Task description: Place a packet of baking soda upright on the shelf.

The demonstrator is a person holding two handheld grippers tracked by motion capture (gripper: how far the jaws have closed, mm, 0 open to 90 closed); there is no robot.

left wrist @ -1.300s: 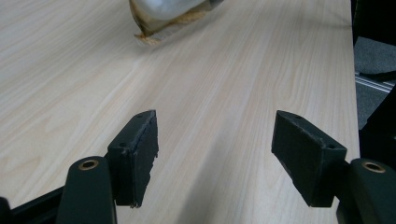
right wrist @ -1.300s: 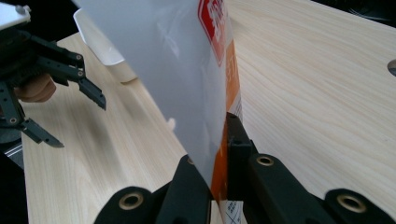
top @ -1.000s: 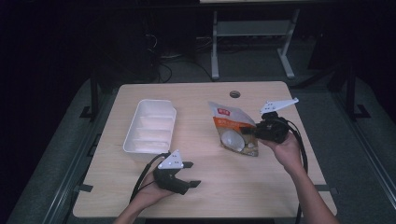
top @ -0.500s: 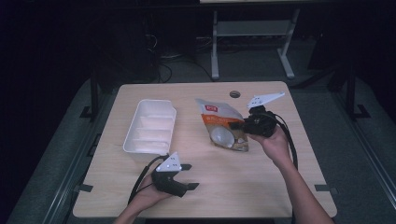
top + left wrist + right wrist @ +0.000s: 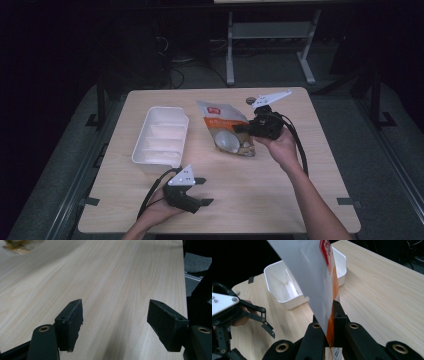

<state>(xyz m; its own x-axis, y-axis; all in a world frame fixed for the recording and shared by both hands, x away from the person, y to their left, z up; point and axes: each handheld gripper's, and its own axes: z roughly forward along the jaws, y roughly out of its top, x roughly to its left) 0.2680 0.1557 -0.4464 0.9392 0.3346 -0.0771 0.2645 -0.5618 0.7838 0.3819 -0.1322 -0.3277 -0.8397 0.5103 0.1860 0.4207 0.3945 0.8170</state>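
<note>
shiny snack bag with a round clear window (image 5: 226, 131): orange and silver, red patch on top
plastic tray (image 5: 161, 136): white
wooden table (image 5: 260, 190): pale brown, thin wavy lines
gripper jaws: black

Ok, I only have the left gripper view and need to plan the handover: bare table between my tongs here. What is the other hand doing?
Observer: The right tongs are shut on a snack bag, pinching its edge.
Operator: Is the bag lying flat on the table?
Observer: In the high view it sits tilted above the table, right of a white tray; whether its far end touches the wood I cannot tell.
Operator: And where am I relative to that tray?
Observer: Your left tongs are open near the table's near edge, just in front of the tray's near end, pointing right.
</note>
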